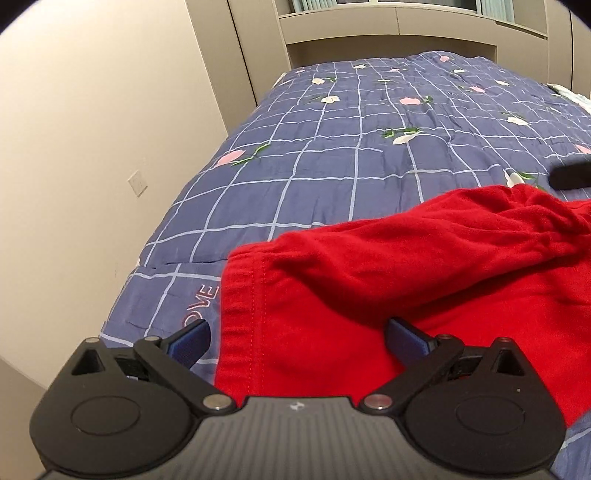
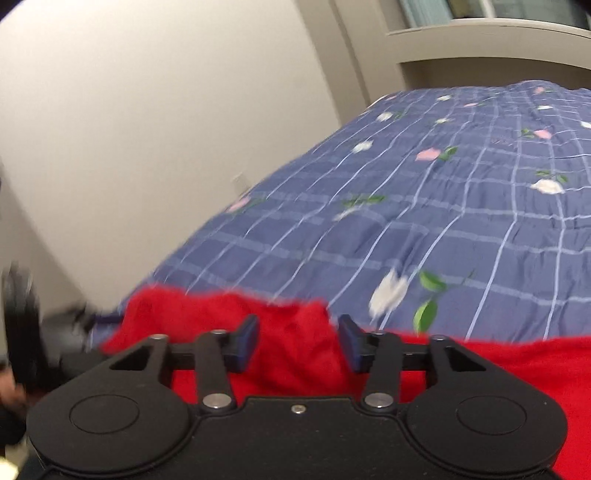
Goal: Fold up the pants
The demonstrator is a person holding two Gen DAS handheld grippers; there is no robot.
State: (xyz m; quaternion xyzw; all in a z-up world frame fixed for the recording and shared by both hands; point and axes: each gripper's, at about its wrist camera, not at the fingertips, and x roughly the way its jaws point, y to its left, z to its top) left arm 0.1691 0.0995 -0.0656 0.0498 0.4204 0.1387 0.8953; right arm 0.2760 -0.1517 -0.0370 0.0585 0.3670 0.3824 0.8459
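Red pants (image 1: 388, 266) lie rumpled on the blue checked bedspread (image 1: 332, 155) at the near edge of the bed. The ribbed waistband (image 1: 238, 295) faces left in the left wrist view. My left gripper (image 1: 297, 338) is wide open just above the pants, straddling the waistband corner, holding nothing. My right gripper (image 2: 298, 341) is partly open, with a raised fold of the red pants (image 2: 295, 332) between its blue pads (image 2: 243, 343); the pads do not close on it. The right wrist view is motion-blurred. The right gripper's tip shows at the right edge of the left wrist view (image 1: 570, 175).
A beige wall (image 1: 92, 147) runs along the left side of the bed, with a wall socket (image 1: 137, 182). Beige cabinets (image 1: 369, 33) stand behind the head of the bed. The left gripper's dark body (image 2: 26, 332) appears at the left of the right wrist view.
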